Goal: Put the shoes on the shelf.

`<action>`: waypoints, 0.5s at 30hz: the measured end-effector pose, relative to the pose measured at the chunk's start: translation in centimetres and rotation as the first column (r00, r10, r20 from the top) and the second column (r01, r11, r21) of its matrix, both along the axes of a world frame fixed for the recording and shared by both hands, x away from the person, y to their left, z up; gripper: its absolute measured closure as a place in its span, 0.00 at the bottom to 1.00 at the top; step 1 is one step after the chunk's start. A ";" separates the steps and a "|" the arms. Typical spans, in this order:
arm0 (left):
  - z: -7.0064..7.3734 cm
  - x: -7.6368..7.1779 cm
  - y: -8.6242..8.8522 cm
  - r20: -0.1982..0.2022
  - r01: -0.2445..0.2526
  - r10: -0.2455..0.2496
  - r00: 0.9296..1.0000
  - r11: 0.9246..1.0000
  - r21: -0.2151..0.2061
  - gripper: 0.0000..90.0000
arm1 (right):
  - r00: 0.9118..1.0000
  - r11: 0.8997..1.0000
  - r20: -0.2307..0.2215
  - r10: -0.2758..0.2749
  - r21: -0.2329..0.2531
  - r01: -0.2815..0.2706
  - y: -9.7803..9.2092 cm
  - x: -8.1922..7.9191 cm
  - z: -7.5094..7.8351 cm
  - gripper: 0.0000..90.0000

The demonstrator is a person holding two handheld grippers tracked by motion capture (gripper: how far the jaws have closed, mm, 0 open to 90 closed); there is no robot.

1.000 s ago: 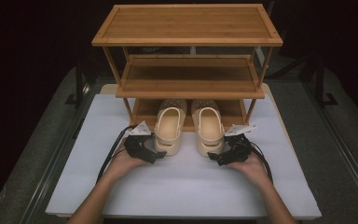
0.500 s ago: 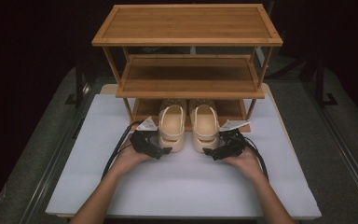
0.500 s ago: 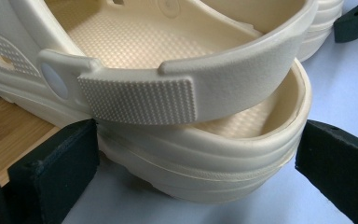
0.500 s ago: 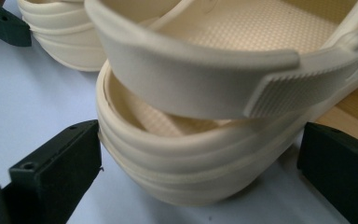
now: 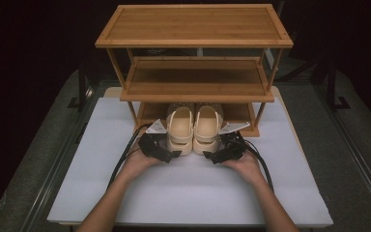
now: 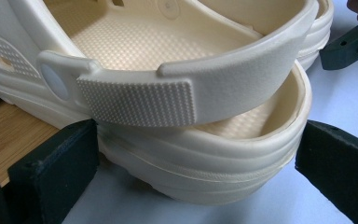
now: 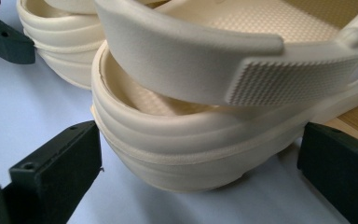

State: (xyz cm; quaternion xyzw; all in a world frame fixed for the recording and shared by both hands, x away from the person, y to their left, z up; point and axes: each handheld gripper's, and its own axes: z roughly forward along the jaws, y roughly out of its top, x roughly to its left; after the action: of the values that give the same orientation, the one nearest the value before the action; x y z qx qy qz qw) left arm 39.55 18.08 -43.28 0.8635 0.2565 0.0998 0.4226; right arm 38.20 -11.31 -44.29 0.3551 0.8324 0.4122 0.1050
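Two cream foam clogs stand side by side, toes under the wooden shoe rack point(image 5: 193, 24), heels out on the white mat point(image 5: 188, 193). My left gripper point(image 5: 174, 153) holds the heel of the left clog point(image 5: 180, 128). In the left gripper view my left gripper point(image 6: 198, 154) has both black jaws pressed against the sides of the left clog's heel point(image 6: 191, 154), below its strap. My right gripper point(image 5: 211, 157) holds the right clog point(image 5: 207, 126) the same way. In the right gripper view my right gripper point(image 7: 200, 158) clasps the right clog's heel point(image 7: 186, 144).
The rack has three bamboo shelves; the bottom shelf point(image 5: 147, 113) lies almost level with the mat. The rack's legs point(image 5: 131, 111) flank the clogs. Dark metal stands point(image 5: 335, 92) rise beside the table. Cables point(image 5: 125, 154) trail from both grippers.
Both grippers have moved forward toward the rack, carrying the clogs with them. The clogs' toes now lie farther in over the bottom shelf.
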 end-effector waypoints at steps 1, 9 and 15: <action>0.0 0.0 0.0 0.000 -0.001 0.001 1.000 1.000 -0.001 0.00 | 1.000 1.000 -0.002 -0.002 0.001 0.002 0.0 0.0 0.0 0.00; 0.3 0.8 -0.4 -0.014 -0.016 0.016 1.000 1.000 0.000 0.00 | 1.000 1.000 -0.014 -0.018 0.000 0.018 0.1 0.5 0.1 0.00; 0.4 1.9 -0.7 -0.016 -0.020 0.020 1.000 1.000 0.020 0.00 | 0.999 0.999 -0.032 -0.030 -0.012 0.029 0.1 1.6 0.2 0.00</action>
State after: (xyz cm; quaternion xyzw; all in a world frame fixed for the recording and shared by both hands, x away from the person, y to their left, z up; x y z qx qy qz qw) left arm 41.43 17.41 -42.87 0.8658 0.2673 0.0996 0.4111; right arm 39.83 -11.20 -44.07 0.3732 0.8311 0.4001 0.0999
